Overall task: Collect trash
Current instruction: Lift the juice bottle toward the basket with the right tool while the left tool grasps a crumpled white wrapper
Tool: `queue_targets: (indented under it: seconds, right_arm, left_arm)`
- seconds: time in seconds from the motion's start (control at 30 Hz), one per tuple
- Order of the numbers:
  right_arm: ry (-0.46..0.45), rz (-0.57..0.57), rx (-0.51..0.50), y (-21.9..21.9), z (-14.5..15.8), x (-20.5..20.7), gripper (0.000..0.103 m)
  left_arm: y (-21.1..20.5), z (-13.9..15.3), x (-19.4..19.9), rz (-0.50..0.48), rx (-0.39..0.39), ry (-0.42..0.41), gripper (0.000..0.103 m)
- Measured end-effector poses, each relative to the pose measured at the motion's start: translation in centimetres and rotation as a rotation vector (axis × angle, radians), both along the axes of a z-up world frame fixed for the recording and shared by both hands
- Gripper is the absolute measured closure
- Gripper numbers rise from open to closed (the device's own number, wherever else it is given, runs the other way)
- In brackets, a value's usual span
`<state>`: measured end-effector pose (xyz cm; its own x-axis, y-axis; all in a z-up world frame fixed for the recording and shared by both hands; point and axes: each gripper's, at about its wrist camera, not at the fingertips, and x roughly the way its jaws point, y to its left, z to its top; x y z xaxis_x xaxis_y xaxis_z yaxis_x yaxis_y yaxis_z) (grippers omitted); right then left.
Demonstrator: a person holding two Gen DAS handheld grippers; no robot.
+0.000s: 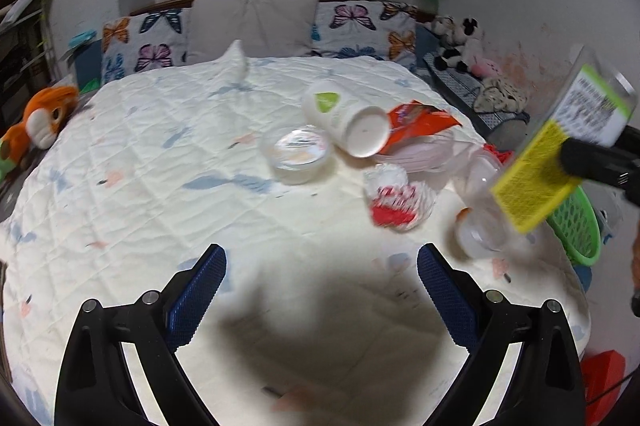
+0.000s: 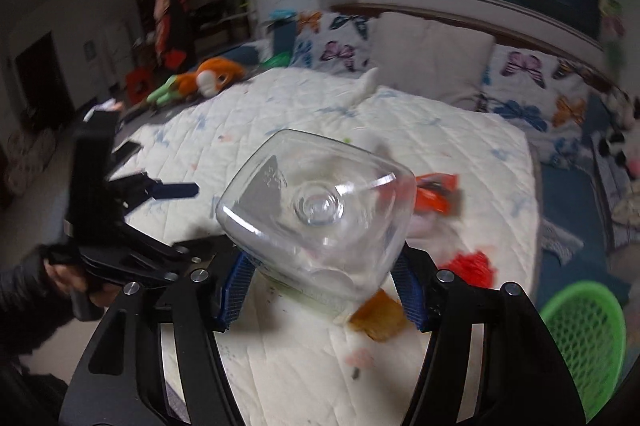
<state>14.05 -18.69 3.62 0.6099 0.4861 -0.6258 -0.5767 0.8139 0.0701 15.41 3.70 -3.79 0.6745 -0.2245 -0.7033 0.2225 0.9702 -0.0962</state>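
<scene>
One clear bottle (image 2: 316,209) sits pinched across its body between the right tongs (image 2: 324,290), base toward the camera, above the bed (image 2: 460,129). It looks empty, light, thin-walled and slick, so a mid-body squeeze suits it but could dent it. Left tongs (image 1: 322,290) stand spread, holding nothing. A green basket (image 2: 584,342) waits beside the bed.

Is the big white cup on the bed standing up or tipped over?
Tipped over. The white cup lies on its side on the quilt, its round end facing the left wrist camera, beside the clear plastic tub.
</scene>
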Motion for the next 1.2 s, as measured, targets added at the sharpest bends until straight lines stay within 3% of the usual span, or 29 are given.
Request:
queue_targets:
  seconds: [0.1,0.43,0.6,0.7,0.87,1.2]
  right_arm:
    - [0.003,-0.037,0.01,-2.1,0.7,-0.6,0.041]
    - [-0.028,-0.208,0.015,-9.3,2.3,-2.6,0.041]
    - [-0.038,-0.326,0.008,-13.7,2.1,-3.6,0.041]
    - [-0.034,-0.393,0.01,-16.3,1.6,-4.0,0.041]
    - [-0.004,-0.497,0.012,-20.2,-0.1,-3.9,0.041]
    - [0.11,-0.628,0.003,-24.8,-5.5,-2.1,0.041]
  left_arm:
    - [-1.8,-0.3,1.2,-0.03,0.003,0.006,0.016]
    - [-6.4,-2.3,5.6,-0.102,0.03,0.057,0.017]
    - [-7.4,-3.3,6.8,-0.131,0.02,0.094,0.039]
    - [-8.0,-3.3,6.5,-0.158,0.012,0.087,0.052]
    - [-8.7,-2.9,5.4,-0.175,0.054,0.054,0.062]
    - [-7.8,-0.3,1.9,-0.188,-0.005,0.018,0.064]
